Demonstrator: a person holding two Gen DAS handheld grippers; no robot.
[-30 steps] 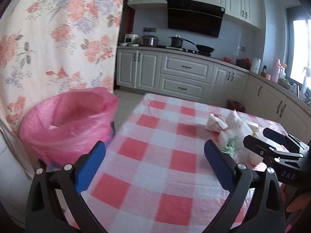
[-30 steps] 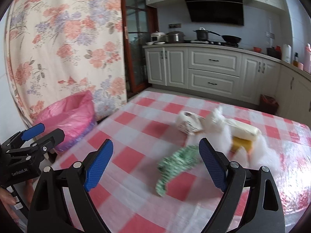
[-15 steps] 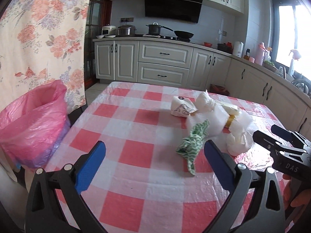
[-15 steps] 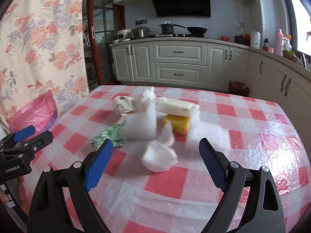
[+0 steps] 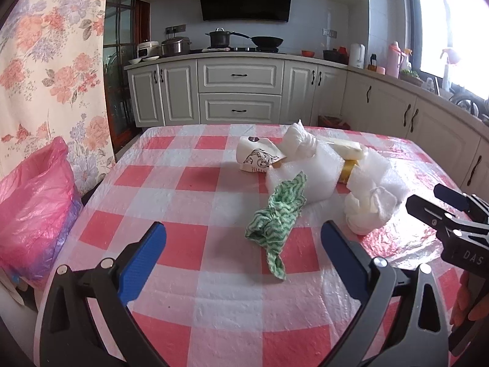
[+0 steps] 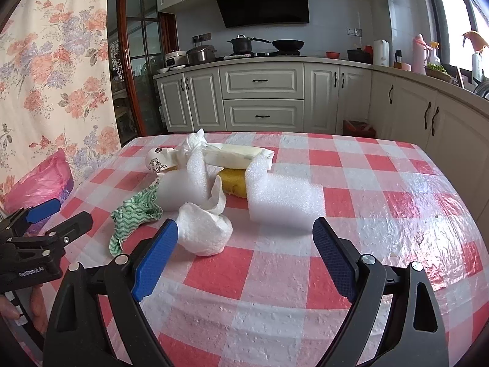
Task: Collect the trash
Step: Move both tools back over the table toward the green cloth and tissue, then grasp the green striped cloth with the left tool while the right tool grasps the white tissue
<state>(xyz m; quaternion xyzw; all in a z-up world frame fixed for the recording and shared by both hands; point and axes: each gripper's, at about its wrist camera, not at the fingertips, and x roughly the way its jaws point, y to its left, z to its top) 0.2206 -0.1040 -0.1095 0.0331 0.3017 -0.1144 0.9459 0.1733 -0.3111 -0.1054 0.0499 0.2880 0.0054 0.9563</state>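
- Trash sits in one pile on the table (image 5: 189, 281), which has a red & white check cloth, roughly mid-table toward the far side.
- Green wavy-print rag (image 5: 276, 218) is the closest bit to the left gripper (image 5: 243, 255), lying just past its tips, not touching.
- Left gripper's jaws are spread wide w/ nothing between them.
- White crumpled tissue (image 6: 204, 229) lies right by the right gripper (image 6: 244, 255), just beyond its left finger (image 6: 154, 261). Looks v close, can't tell if it's touching.
- Right gripper is spread wide too, only bare cloth between the pads.
- Behind that: white foam sheets (image 6: 284, 197), a yellow sponge (image 6: 233, 183) tucked between them, a pale wrapped packet (image 6: 235, 153) on top.
- Squashed paper cup (image 5: 258, 157) w/ black scroll print at the pile's far left, lying on its side.
- Pink bag (image 5: 33, 205) stands open off the table's left edge, next to the floral curtain (image 5: 52, 70), well apart from the pile.
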